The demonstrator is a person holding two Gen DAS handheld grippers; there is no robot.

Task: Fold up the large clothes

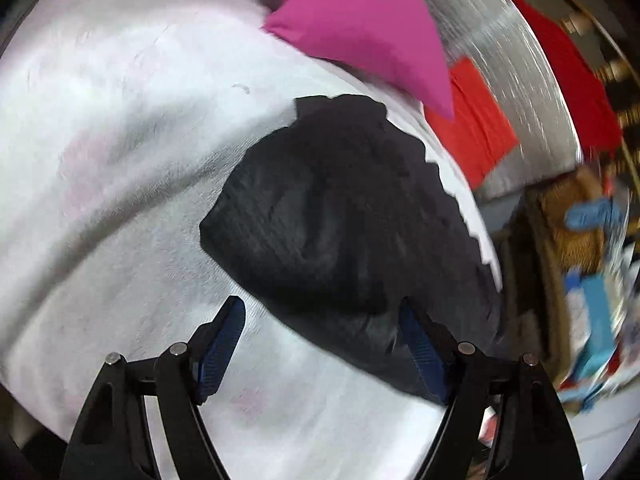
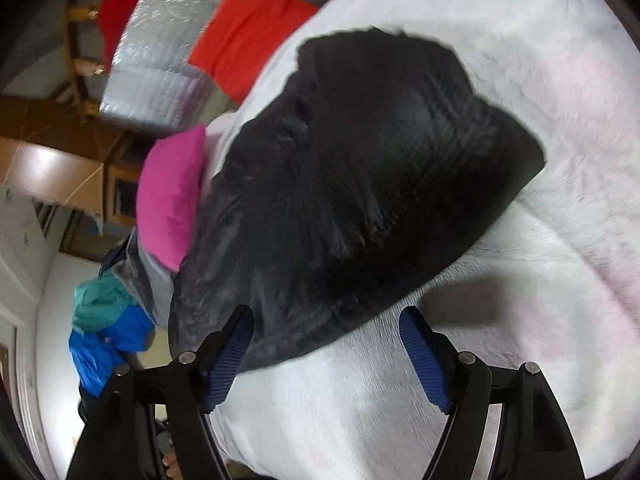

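A black garment (image 1: 336, 216) lies bunched on a white fleecy cover (image 1: 120, 160), near its right edge in the left wrist view. My left gripper (image 1: 322, 312) hovers over the garment's near edge, jaws wide apart, nothing pressed between the blue pads. In the right wrist view the same black garment (image 2: 360, 184) fills the middle, on the white cover (image 2: 540, 320). My right gripper (image 2: 328, 320) stands open just above the garment's near hem; neither pad touches the cloth.
A magenta cushion (image 1: 360, 28) and a red folded cloth (image 1: 476, 128) lie beyond the garment, beside silver quilted material (image 1: 516, 64). Blue and teal clothes (image 2: 108, 328) are heaped off the cover's left edge. Wooden furniture (image 2: 52, 160) stands behind.
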